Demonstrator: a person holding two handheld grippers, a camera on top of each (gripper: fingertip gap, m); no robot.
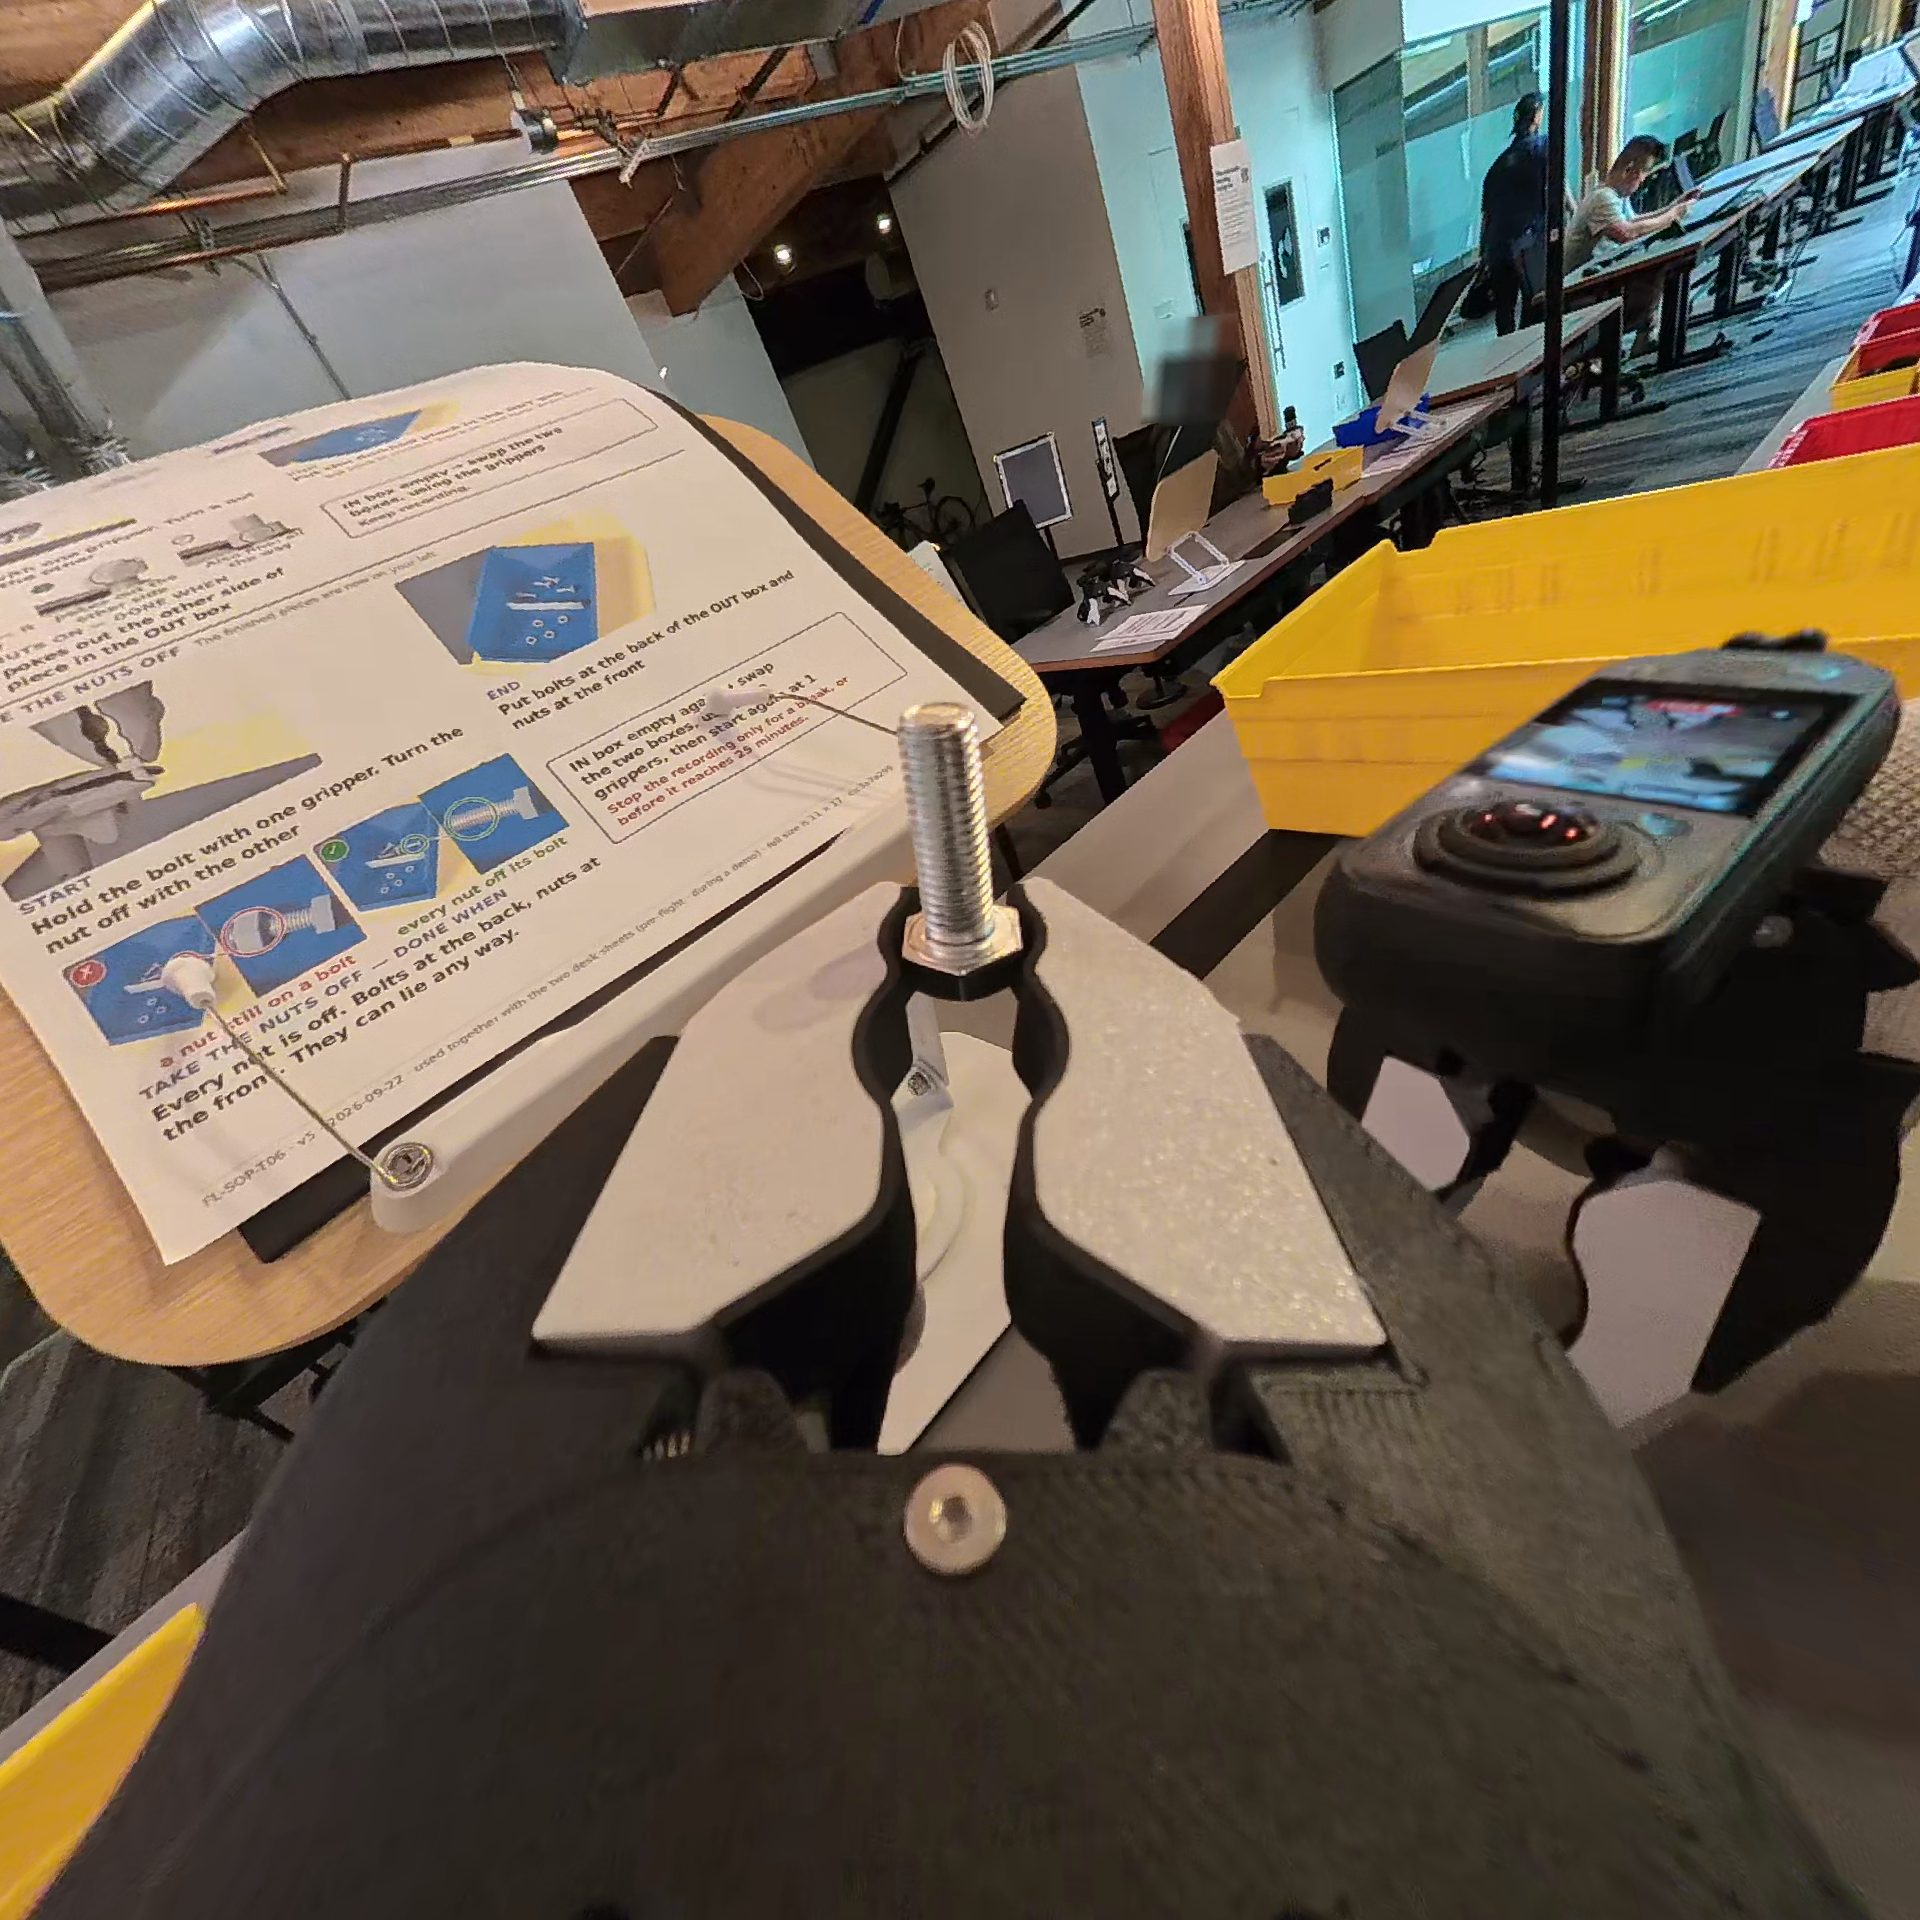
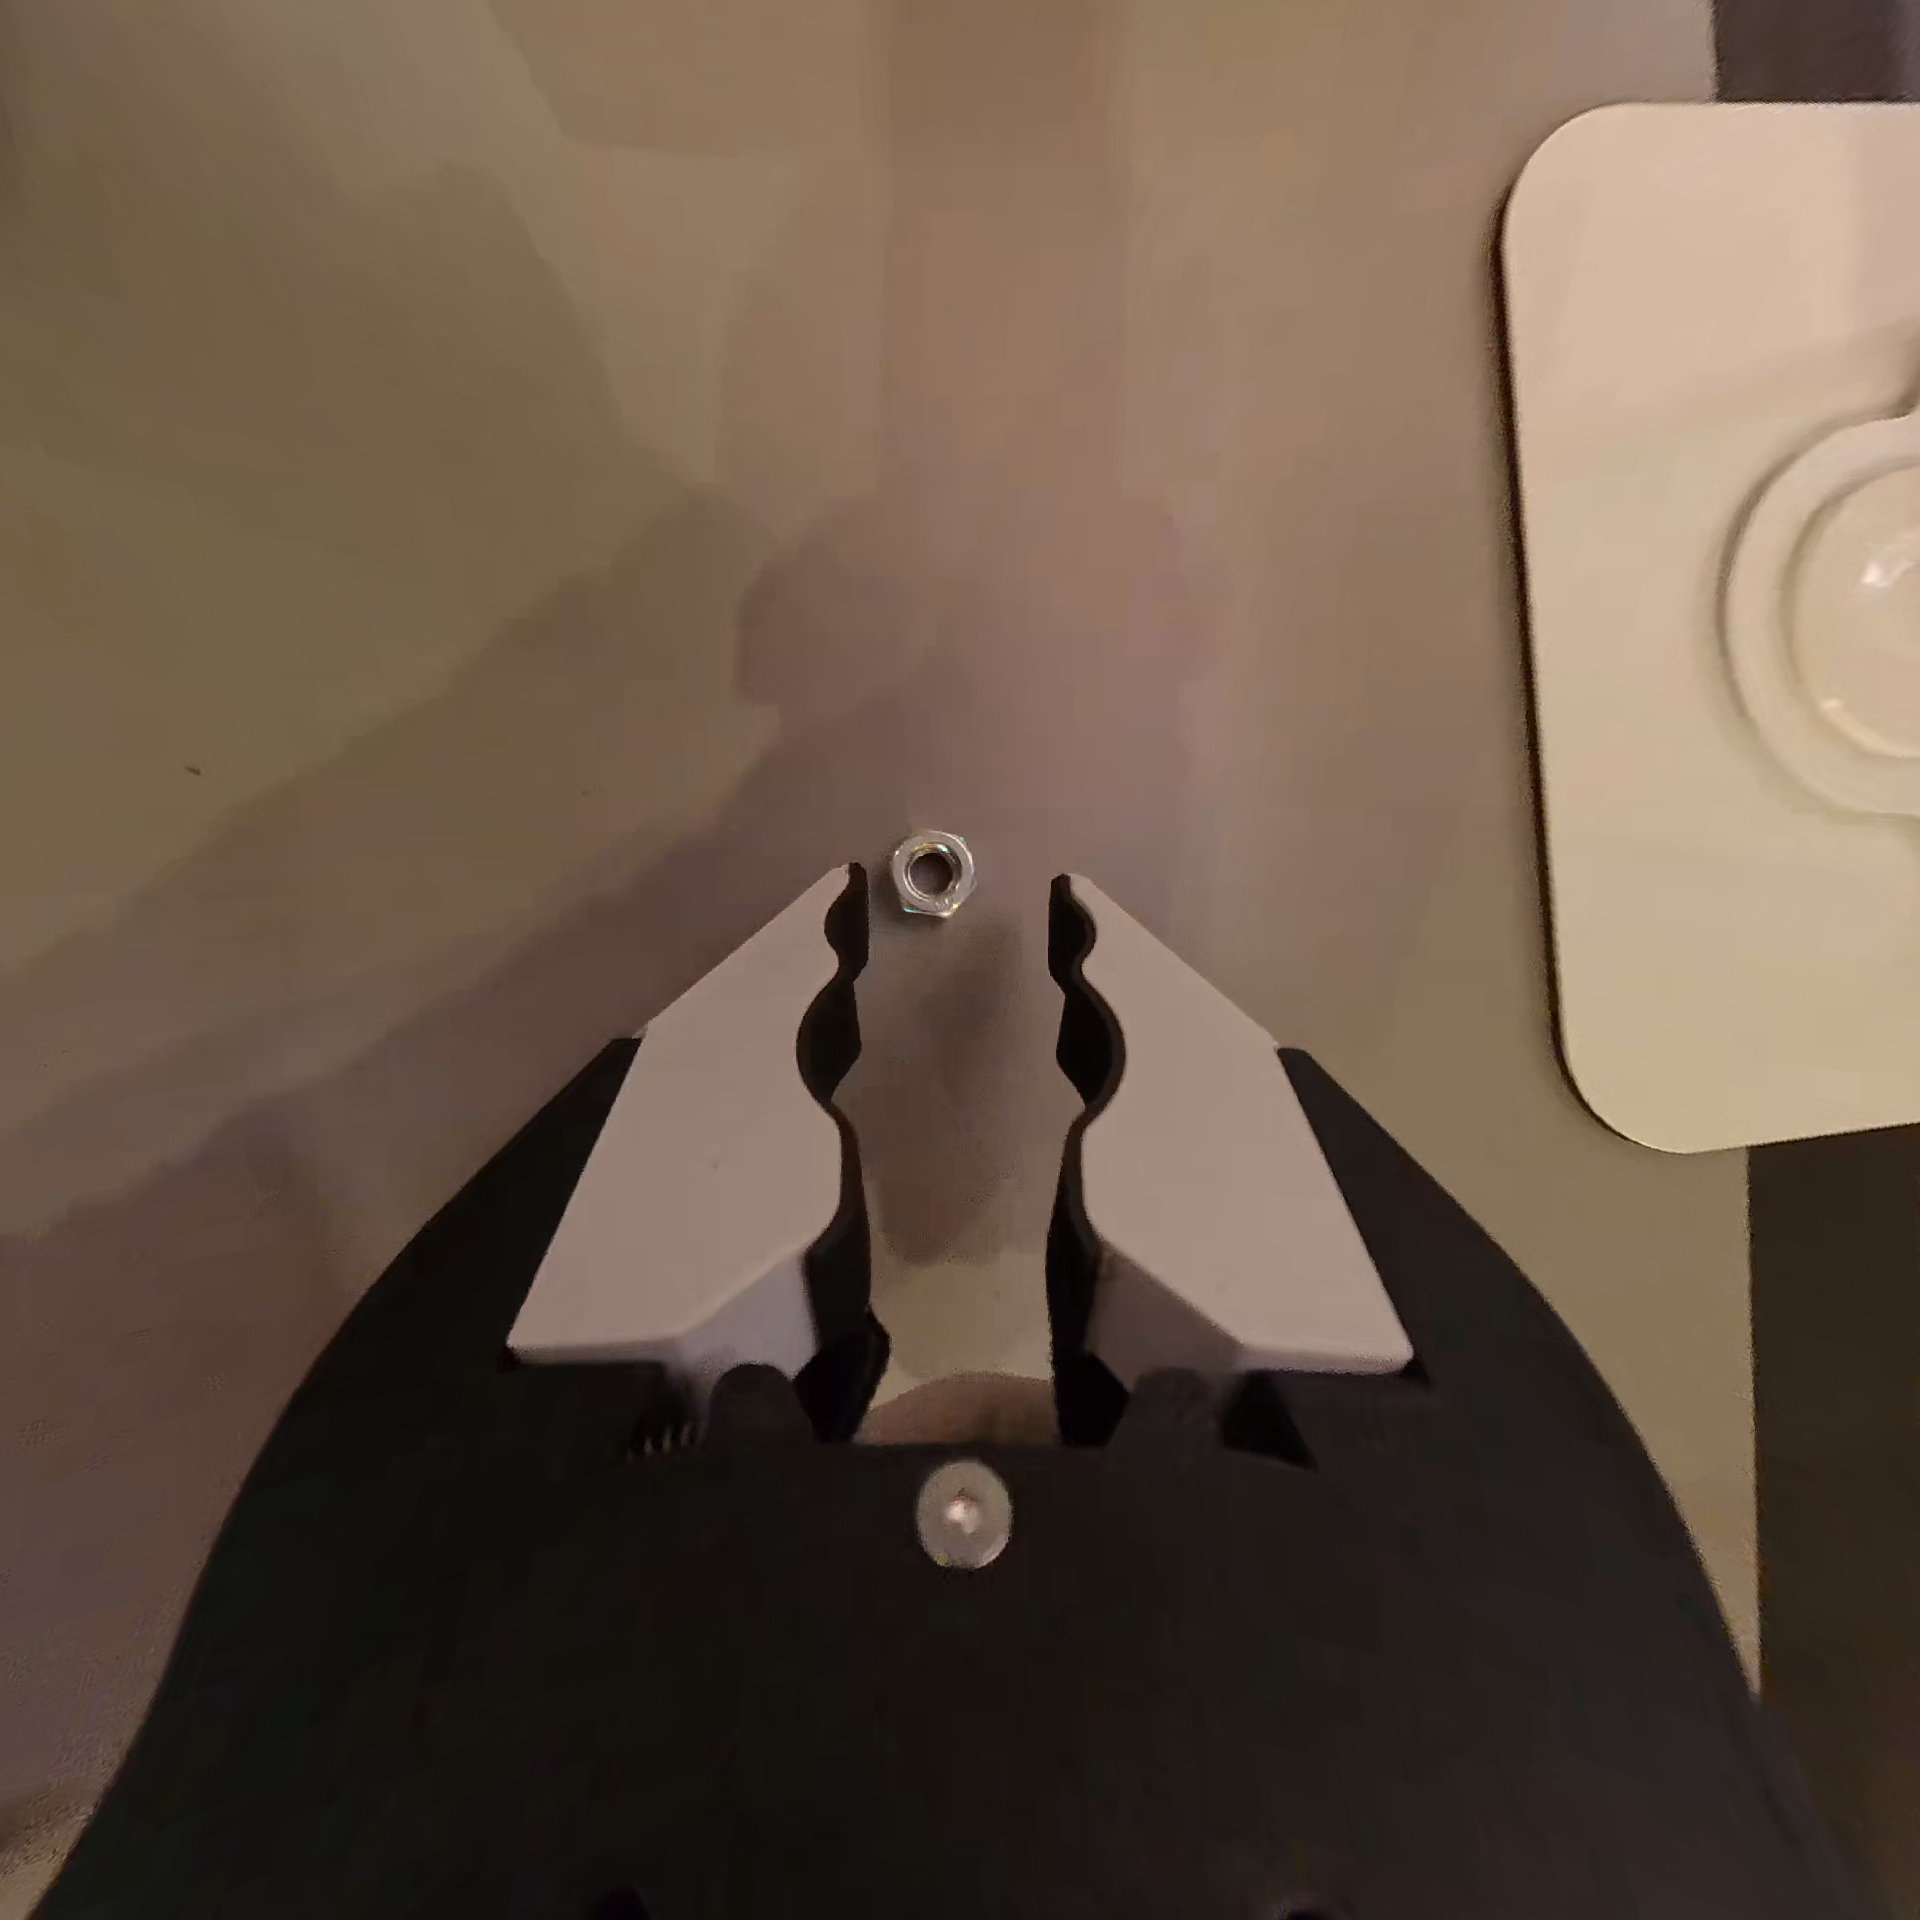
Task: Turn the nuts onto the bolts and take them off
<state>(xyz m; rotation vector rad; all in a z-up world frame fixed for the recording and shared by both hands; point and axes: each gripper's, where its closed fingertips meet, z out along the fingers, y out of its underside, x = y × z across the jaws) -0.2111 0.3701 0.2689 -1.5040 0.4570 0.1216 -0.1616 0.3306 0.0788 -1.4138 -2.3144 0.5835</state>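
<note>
Bright threaded metal bolt [image 1: 943, 821]; shiny metal nut [image 2: 932, 874] on smooth matt tabletop [image 2: 416, 520]; glossy yellow plastic bin [image 1: 1507, 665]; pale wood board [image 1: 125, 1257].

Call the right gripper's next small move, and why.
Probably nudge slightly left and forward, then close on the nut. The right gripper is open and the nut lies flat on the table, off-centre near its left fingertip. The left gripper holds the bolt upright.
</note>
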